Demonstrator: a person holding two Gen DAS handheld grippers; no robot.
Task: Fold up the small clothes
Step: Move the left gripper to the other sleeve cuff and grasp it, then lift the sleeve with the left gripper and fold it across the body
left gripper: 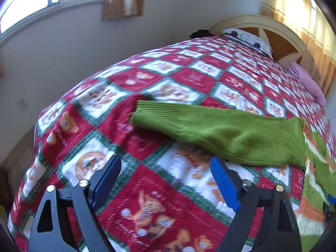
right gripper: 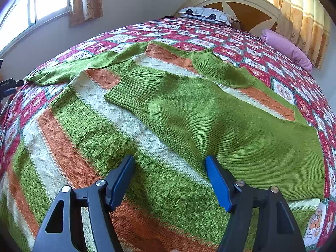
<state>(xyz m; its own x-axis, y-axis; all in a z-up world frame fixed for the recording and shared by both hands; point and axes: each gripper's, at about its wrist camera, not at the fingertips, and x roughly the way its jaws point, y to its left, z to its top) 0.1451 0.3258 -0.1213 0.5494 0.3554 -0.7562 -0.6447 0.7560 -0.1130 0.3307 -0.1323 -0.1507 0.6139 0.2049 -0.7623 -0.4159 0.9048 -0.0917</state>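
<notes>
One knitted sweater [right gripper: 117,138], green with orange and cream stripes, is laid flat across the middle of the bed's patchwork quilt [left gripper: 168,189]. One green sleeve [right gripper: 210,115] is folded over the body; the other sleeve [left gripper: 210,130] is stretched toward the quilt's window-side edge. Both the left gripper [left gripper: 166,180] and the right gripper [right gripper: 170,180] are spread wide, nothing pinched. Two pillows lie at the headboard [right gripper: 237,0]. No legible writing is seen.
</notes>
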